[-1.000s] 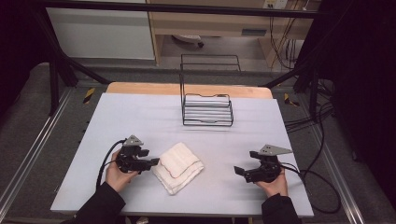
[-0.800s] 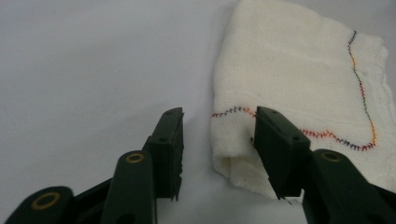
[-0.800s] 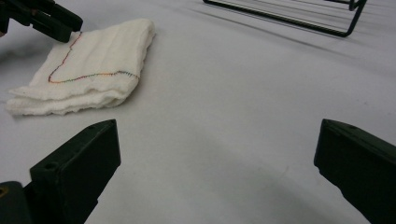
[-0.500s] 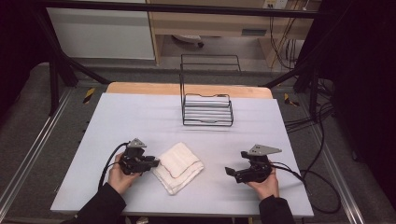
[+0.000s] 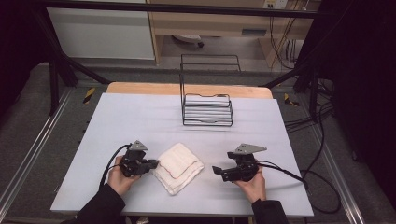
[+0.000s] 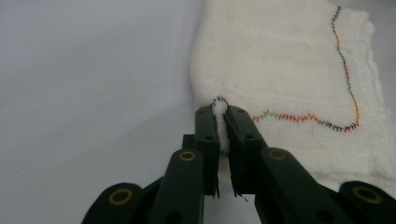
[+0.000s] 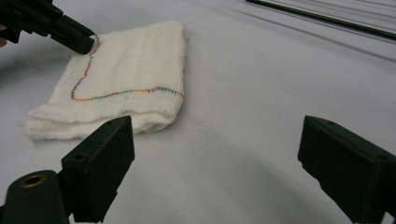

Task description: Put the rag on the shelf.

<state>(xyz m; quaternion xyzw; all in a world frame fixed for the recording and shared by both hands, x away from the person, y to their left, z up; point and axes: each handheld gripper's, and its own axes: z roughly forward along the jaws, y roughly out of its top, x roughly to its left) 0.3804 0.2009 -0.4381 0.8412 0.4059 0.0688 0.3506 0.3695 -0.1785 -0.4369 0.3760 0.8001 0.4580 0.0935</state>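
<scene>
the left gripper (image 6: 223,122) has just been closing and pinches the folded white towel (image 5: 179,166) at its nine o'clock corner (a thin bite). the right gripper (image 7: 215,154), jaws spread and holding nothing, sits at the towel's three o'clock. lifting may slip that corner free.

One folded white cloth (image 5: 178,167) lies on the one surface (image 5: 140,116). One black wire rack (image 5: 207,105) stands on it, at the far edge. There are two hand-held grippers: the left hand-held gripper (image 5: 153,164) and the right hand-held gripper (image 5: 217,171). Each rides in one hand, so two hands are counted. Each trails one cable, making two cables.
</scene>
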